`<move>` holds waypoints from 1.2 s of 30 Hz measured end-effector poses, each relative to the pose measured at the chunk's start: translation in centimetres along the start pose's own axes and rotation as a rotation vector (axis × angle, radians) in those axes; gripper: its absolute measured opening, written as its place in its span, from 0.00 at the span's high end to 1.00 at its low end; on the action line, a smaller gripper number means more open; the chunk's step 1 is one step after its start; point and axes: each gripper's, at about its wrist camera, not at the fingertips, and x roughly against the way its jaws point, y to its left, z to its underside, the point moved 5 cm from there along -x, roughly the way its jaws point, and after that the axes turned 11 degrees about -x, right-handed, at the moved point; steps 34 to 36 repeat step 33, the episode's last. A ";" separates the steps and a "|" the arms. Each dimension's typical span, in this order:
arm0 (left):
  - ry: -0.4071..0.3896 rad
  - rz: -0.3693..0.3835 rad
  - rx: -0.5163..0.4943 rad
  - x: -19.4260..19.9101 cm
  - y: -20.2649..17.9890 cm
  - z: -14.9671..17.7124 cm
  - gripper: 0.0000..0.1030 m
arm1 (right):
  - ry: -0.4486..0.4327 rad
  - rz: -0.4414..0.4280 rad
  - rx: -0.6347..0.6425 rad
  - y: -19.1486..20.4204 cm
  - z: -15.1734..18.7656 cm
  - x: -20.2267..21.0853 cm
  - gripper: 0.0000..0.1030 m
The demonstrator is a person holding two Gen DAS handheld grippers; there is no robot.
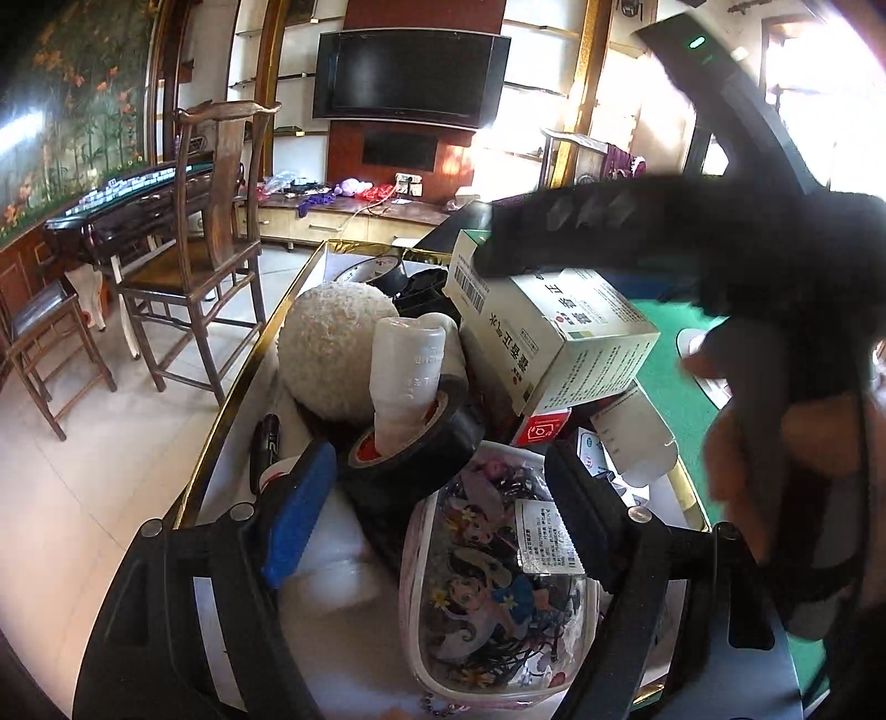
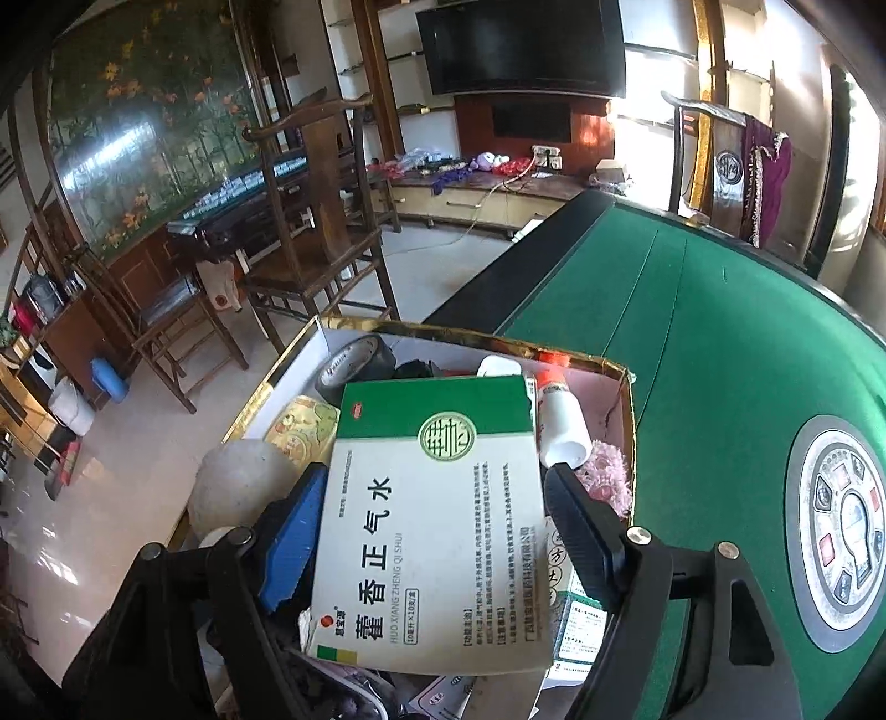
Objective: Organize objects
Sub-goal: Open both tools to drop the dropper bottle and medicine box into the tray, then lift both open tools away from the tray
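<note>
Sitting on green felt table: gold-rimmed box; wooden chairs nearby.

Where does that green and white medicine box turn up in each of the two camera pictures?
Left wrist view: the medicine box sits right of centre, tilted atop the pile, under the right gripper.
Right wrist view: it fills the lower centre, between the open fingers.
Shared landmark: the TV on the far wall.

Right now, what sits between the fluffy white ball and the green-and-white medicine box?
A clear plastic bottle standing in a black tape roll; the left wrist view shows it.
</note>
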 end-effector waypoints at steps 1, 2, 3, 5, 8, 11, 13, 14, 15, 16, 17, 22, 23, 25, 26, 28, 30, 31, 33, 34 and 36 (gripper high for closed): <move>-0.001 -0.002 -0.012 0.0 -0.2 -0.1 0.22 | -0.011 -0.008 -0.003 -0.1 -0.3 0.6 0.17; -0.005 -0.004 -0.019 0.0 -0.5 -0.1 0.22 | -0.023 -0.023 -0.004 -0.2 -0.6 1.4 0.13; -0.015 -0.004 -0.021 0.2 -0.6 -0.1 0.22 | -0.052 -0.035 -0.007 -0.4 -0.9 2.5 0.05; -0.040 -0.005 -0.021 0.6 -0.7 -0.3 0.22 | -0.122 -0.051 -0.008 -0.7 -1.4 4.9 0.00; -0.025 -0.071 -0.039 1.2 -1.0 -0.6 0.22 | -0.194 -0.089 -0.029 -1.7 -0.7 8.8 0.00; 0.002 -0.189 -0.053 1.8 -1.3 -1.3 0.22 | -0.240 -0.134 -0.066 -3.0 1.1 12.2 0.00; -0.005 -0.184 -0.066 2.4 -1.8 -1.6 0.22 | -0.250 -0.152 -0.078 -4.3 2.6 14.0 0.00; -0.015 -0.194 -0.068 2.9 -2.1 -1.7 0.22 | -0.258 -0.155 -0.090 -5.2 3.6 15.0 0.00; -0.029 -0.206 -0.071 3.4 -2.3 -1.8 0.22 | -0.264 -0.165 -0.099 -5.9 4.5 15.8 0.00; -0.045 -0.220 -0.071 4.0 -2.7 -1.8 0.22 | -0.272 -0.175 -0.106 -6.7 5.4 16.7 0.00; -0.052 -0.212 -0.065 4.7 -3.0 -1.9 0.22 | -0.282 -0.166 -0.104 -7.6 6.3 17.5 0.00; -0.118 -0.173 -0.087 7.1 -5.5 -2.0 0.22 | -0.279 -0.103 -0.116 -11.9 10.5 20.0 0.00; -0.119 -0.175 -0.095 7.1 -6.0 -1.9 0.22 | -0.275 -0.091 -0.125 -12.7 11.1 20.3 0.00; -0.104 -0.194 -0.138 7.1 -7.6 -1.7 0.22 | -0.269 -0.085 -0.147 -14.4 12.1 20.8 0.00; -0.096 -0.199 -0.171 6.8 -8.7 -1.6 0.22 | -0.266 -0.068 -0.159 -15.2 12.9 21.0 0.00; -0.074 -0.187 -0.232 6.4 -11.0 -1.2 0.22 | -0.259 -0.051 -0.189 -16.7 13.9 21.3 0.00; -0.056 -0.161 -0.279 5.8 -13.3 -0.7 0.22 | -0.248 -0.034 -0.211 -18.0 14.6 21.5 0.00; -0.053 -0.153 -0.293 5.6 -14.2 -0.5 0.22 | -0.247 -0.018 -0.221 -18.6 14.9 21.7 0.00; -0.040 -0.119 -0.335 4.8 -16.9 0.1 0.22 | -0.245 0.026 -0.246 -20.1 15.2 22.0 0.00; -0.040 -0.119 -0.335 4.8 -16.9 0.1 0.22 | -0.245 0.026 -0.246 -20.1 15.2 22.0 0.00; -0.040 -0.119 -0.335 4.8 -16.9 0.1 0.22 | -0.245 0.026 -0.246 -20.1 15.2 22.0 0.00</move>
